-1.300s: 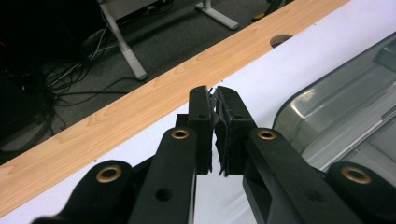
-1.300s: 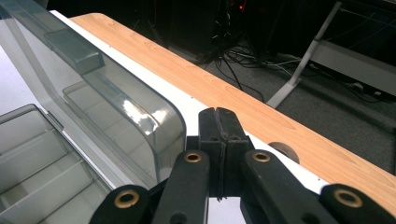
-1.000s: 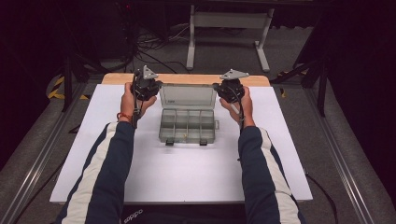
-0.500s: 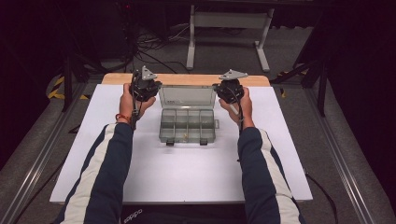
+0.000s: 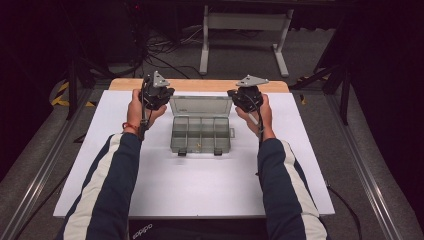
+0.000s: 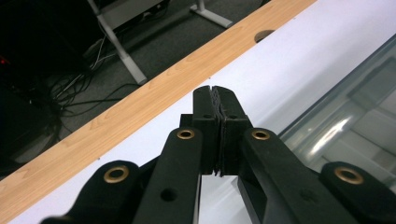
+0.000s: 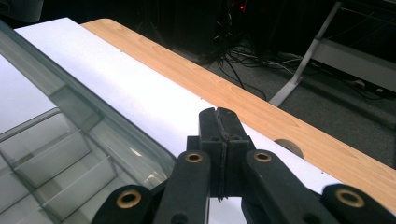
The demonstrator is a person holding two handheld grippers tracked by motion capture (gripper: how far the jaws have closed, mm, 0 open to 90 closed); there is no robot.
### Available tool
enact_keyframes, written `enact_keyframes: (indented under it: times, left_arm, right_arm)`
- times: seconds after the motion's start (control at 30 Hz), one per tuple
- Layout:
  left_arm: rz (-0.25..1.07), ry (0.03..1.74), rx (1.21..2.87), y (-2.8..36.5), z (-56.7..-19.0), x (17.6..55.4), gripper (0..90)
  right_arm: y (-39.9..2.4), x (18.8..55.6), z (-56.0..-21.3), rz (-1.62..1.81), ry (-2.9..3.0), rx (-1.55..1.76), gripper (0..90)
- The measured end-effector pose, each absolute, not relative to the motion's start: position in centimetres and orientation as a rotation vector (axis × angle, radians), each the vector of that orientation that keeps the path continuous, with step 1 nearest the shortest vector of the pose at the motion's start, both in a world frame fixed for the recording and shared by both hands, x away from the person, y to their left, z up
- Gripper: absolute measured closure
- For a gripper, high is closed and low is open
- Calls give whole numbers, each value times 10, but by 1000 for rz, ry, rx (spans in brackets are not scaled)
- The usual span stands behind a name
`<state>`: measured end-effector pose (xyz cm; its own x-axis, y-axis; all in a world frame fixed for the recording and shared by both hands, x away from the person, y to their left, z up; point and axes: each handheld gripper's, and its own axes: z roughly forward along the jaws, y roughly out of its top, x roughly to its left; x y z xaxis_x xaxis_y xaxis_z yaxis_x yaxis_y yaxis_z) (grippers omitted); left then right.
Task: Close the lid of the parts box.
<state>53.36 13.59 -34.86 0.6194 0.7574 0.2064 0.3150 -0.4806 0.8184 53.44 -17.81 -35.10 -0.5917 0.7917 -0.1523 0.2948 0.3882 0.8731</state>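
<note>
High view: clear compartment box (image 5: pixel 201 134) sits mid-table on the white table top (image 5: pixel 190 185), lid (image 5: pixel 201 106) open and tilted back toward the far wooden edge (image 5: pixel 200 85). Left gripper (image 5: pixel 158 98) is held just off the lid's left corner, right gripper (image 5: pixel 247 98) just off its right corner. Whether either touches the lid, can't tell from here. Both forearms come in from the bottom, one each side of the box.

Left gripper view: left gripper (image 6: pixel 215 95) jaws pressed together, nothing between them. Tips hang over white surface, clear lid (image 6: pixel 345 112) just to the right of the jaws.

Right gripper view: right gripper (image 7: pixel 218 113) jaws closed pad to pad, empty. Clear lid (image 7: pixel 70 116) and box compartments lie to the left, wooden edge (image 7: pixel 261 112) beyond the tips.
</note>
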Motion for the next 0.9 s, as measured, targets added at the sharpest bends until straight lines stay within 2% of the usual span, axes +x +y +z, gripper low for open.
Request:
enact_keyframes:
  times: [0.9]
  left_arm:
    - [676,686,2132,137,-352,492,894]
  right_arm:
    - [-179,499,-359,1137,2213,835,900]
